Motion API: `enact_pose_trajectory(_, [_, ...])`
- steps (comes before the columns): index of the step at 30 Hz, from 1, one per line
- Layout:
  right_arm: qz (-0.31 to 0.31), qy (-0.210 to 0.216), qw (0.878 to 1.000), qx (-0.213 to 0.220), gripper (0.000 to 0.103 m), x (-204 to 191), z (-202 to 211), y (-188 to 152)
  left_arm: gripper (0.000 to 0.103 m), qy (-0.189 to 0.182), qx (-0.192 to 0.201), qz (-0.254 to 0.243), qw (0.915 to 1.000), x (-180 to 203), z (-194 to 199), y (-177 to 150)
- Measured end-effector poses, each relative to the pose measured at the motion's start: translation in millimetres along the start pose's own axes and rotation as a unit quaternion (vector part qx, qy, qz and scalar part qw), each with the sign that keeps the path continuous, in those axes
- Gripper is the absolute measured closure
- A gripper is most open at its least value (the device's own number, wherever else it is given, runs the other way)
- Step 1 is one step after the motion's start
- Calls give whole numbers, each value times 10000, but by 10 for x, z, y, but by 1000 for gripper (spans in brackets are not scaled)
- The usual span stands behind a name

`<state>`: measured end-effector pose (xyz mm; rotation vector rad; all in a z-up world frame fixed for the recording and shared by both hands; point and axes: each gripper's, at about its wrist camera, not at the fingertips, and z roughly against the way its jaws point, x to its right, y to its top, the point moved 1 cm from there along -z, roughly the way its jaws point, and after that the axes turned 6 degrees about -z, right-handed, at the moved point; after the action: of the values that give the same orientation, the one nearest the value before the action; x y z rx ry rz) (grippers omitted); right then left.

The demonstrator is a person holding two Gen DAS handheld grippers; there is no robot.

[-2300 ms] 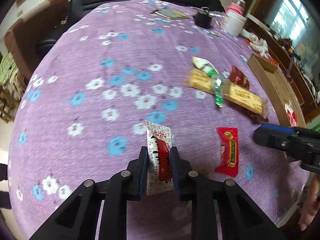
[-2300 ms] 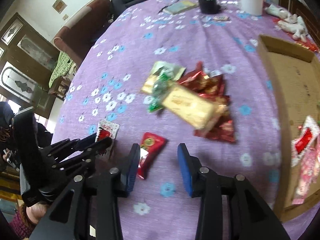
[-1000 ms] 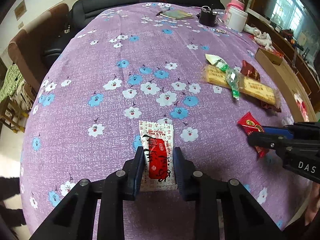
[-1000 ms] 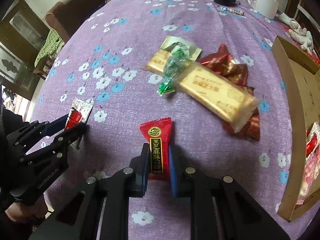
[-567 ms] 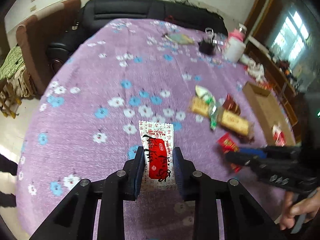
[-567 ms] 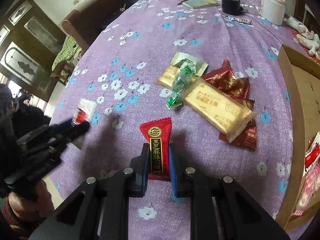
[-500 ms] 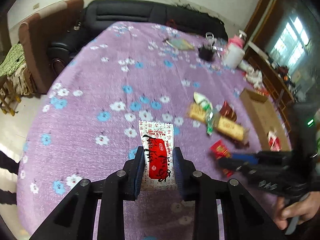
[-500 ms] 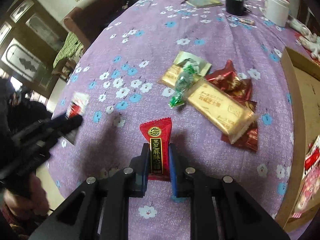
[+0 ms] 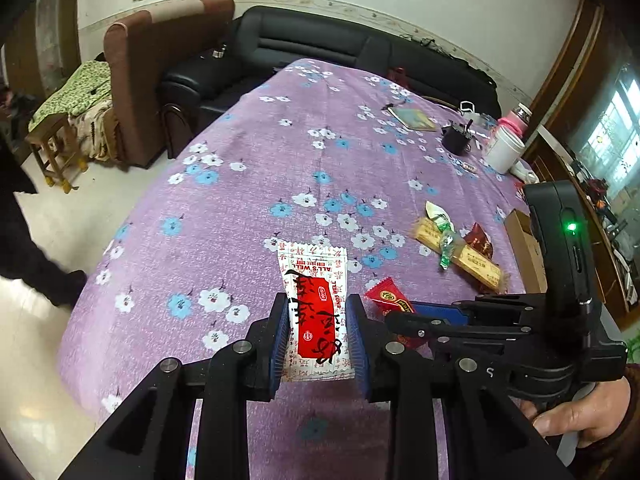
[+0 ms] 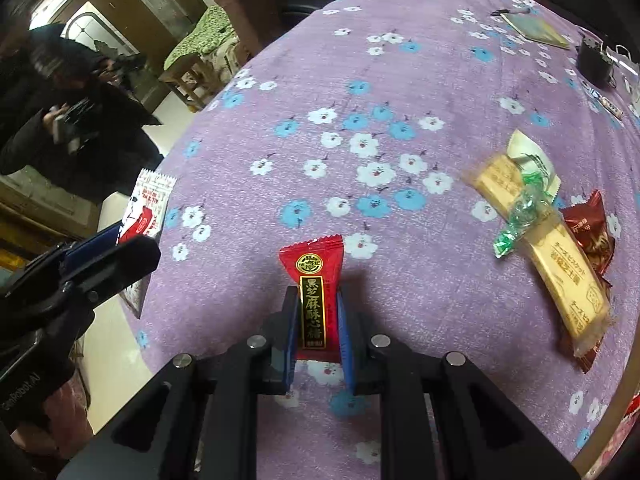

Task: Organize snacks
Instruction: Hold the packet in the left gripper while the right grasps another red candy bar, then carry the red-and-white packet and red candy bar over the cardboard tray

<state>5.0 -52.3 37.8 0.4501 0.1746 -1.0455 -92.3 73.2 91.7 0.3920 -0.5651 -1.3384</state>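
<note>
Nearest, the left tool [image 9: 318, 338] is clenched on a white packet [image 9: 314, 312], and the right tool [image 10: 318, 330] is clenched on a red candy [image 10: 314, 300]; both snacks are lifted off the counter [image 9: 248, 208], probably for carrying. Farther, a snack pile [image 10: 548, 248] lies beside a box [image 9: 524, 246], likely the place to sort them.

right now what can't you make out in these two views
- Cardboard box, left wrist view: mostly hidden behind the right gripper's body; contents unseen.
- Dark red packets, right wrist view: partly under the long biscuit pack; count unclear.
- White-and-red packet, right wrist view: lower part covered by the left gripper.
</note>
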Motion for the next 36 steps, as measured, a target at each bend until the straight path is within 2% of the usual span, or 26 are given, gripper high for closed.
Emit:
enact_pose_trajectory(7, [-95, 42, 9998, 144, 86, 132, 167, -58, 74, -46, 30, -107, 9999, 137, 18, 18])
enact_pose_trajectory(13, [-311, 12, 9988, 385, 86, 278, 347, -100, 74, -250, -10, -313, 9992, 352, -51, 83])
enact_pose_trajectory(18, [-691, -65, 9956, 632, 86, 563, 548, -207, 74, -506, -157, -514, 9973, 581, -183, 147])
enact_pose_trajectory(27, [-1482, -316, 9831, 1031, 86, 1114, 896, -475, 74, -960, -342, -1121, 9885, 1074, -360, 234])
enact_pose_trajectory(36, [-1822, -530, 9739, 1249, 86, 1286, 1105, -650, 74, -1290, -347, -1438, 9805, 1339, -361, 275])
